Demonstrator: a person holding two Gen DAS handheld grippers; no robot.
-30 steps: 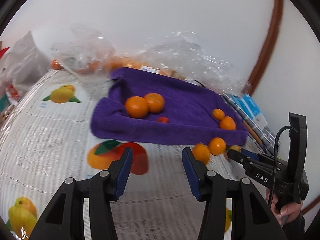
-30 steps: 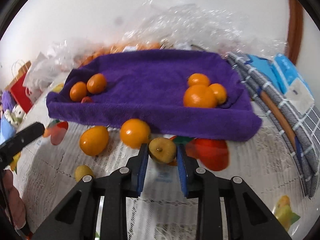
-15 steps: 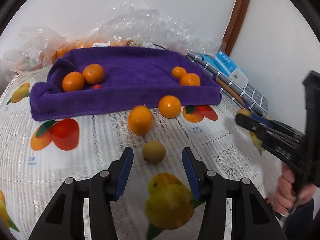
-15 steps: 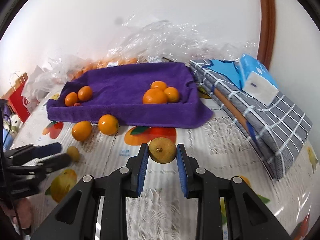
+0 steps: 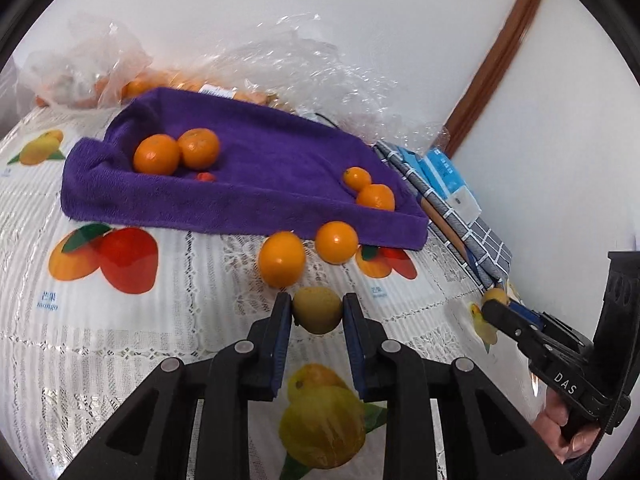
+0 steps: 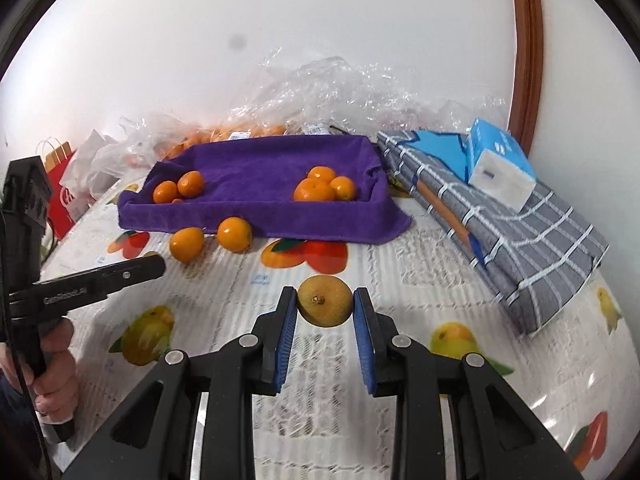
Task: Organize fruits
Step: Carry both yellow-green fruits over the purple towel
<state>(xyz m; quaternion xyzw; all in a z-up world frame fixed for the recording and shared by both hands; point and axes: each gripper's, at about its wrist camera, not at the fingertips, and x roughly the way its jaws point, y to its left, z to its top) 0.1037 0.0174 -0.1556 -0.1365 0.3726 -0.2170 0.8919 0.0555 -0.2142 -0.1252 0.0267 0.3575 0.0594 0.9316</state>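
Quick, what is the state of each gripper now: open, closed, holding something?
Left gripper: closed on a small yellow-green round fruit.
Right gripper: closed on a brownish-yellow round fruit.

the towel [image 6: 264, 196] lies toward the back of the table [image 6: 420, 292], its edges turned up. in its left end sit two oranges [image 6: 178, 188] touching each other; in its right end sits a cluster of three oranges [image 6: 324, 188]. two loose oranges [image 6: 212, 238] lie on the table just before the towel's front edge, toward its left. behind the towel, along the table's back edge, lie plastic bags [image 6: 320, 92]. right of the towel lies a folded cloth [image 6: 520, 232] with a tissue pack [image 6: 500, 168] on its back part.
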